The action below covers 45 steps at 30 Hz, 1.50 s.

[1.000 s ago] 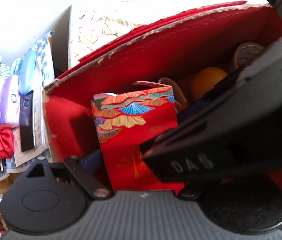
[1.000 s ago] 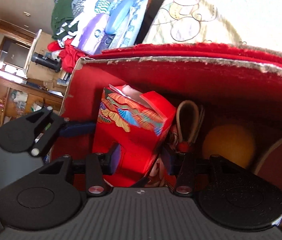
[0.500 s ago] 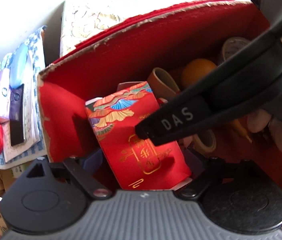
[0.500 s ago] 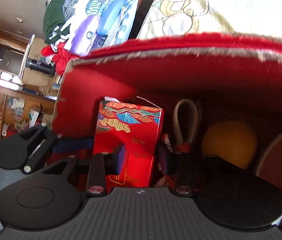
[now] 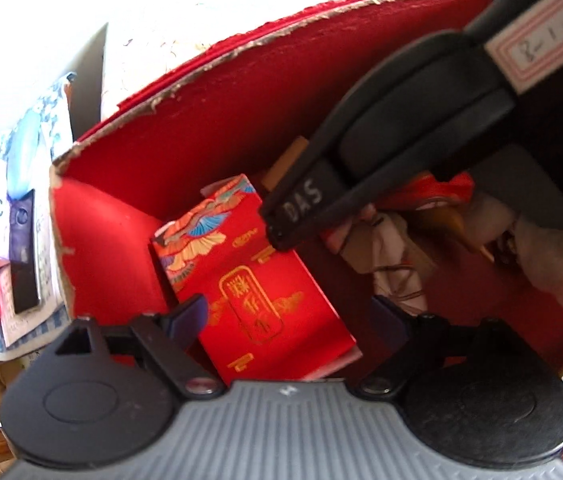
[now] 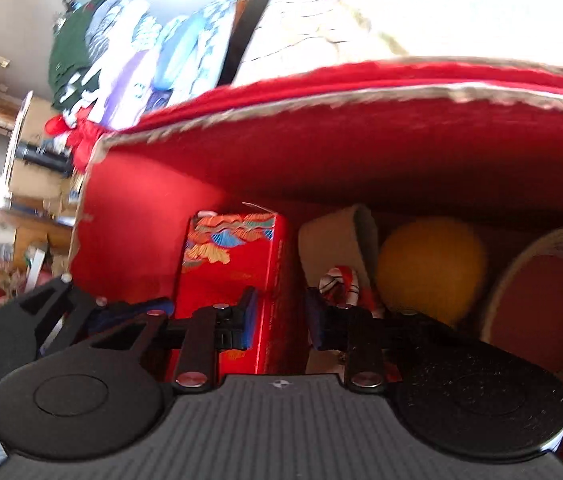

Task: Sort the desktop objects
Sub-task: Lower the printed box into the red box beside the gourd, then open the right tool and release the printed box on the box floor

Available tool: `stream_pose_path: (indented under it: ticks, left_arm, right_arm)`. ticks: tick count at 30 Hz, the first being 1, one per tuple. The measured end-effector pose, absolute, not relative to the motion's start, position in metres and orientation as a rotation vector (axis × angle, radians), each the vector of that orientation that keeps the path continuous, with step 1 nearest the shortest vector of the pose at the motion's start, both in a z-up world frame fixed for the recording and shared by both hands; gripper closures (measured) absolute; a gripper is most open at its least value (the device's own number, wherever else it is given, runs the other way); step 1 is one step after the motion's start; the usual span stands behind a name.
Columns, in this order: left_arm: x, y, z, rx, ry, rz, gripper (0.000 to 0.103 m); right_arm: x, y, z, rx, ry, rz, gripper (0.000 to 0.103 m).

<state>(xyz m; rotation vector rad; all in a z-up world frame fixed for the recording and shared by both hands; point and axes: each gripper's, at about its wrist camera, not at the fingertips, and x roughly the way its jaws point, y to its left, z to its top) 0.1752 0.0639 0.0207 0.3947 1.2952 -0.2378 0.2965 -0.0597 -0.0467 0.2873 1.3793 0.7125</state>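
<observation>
A red gift box (image 5: 257, 280) with gold characters and a fan pattern leans tilted inside a red-lined case (image 5: 221, 128). My left gripper (image 5: 287, 316) is open wide, and the box's lower end lies between its fingers without a visible grip. The right gripper's black housing (image 5: 381, 160) crosses above, its tip over the box's upper corner. In the right wrist view my right gripper (image 6: 281, 320) is open by a narrow gap in front of the box (image 6: 225, 264), whose right edge shows in that gap.
The case (image 6: 361, 152) also holds an orange ball (image 6: 429, 268), a tape roll (image 6: 541, 300), a beige loop (image 6: 337, 236) and a striped red-white piece (image 6: 339, 280). A hand (image 5: 561, 264) is at the right. Folded clothes (image 6: 121, 48) lie outside on the left.
The box has tipped back and now shows its gold characters to the left camera. The right gripper has risen up and to the right, its fingers have narrowed, and the box sits further left of them.
</observation>
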Motion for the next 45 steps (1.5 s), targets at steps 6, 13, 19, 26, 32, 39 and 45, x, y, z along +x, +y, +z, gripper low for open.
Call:
stream_pose_path:
  ticks: [6,13,19,26,32,39,45]
  left_arm:
    - [0.180,0.067,0.014,0.362,1.306,-0.260,0.014]
    - [0.182,0.073,0.014,0.333,1.313,-0.235,0.021]
    - [0.180,0.072,0.017,0.355,1.301,-0.207,0.023]
    - [0.178,0.072,0.021,0.353,1.293,-0.200,0.023]
    - [0.163,0.063,0.024,0.335,1.296,-0.210,0.022]
    - [0.161,0.063,0.029,0.312,1.295,-0.227,0.021]
    - [0.159,0.063,0.034,0.294,1.301,-0.247,0.019]
  right_arm:
    - [0.290,-0.066,-0.046,0.319,1.360,0.731,0.073]
    - [0.291,-0.074,-0.052,0.423,1.346,0.728,0.075]
    - [0.292,-0.080,-0.055,0.487,1.338,0.744,0.074]
    - [0.293,-0.076,-0.051,0.450,1.316,0.745,0.074]
    - [0.293,-0.072,-0.049,0.424,1.295,0.761,0.074]
    - [0.293,-0.070,-0.050,0.416,1.308,0.766,0.074]
    - [0.292,-0.068,-0.049,0.409,1.310,0.789,0.074]
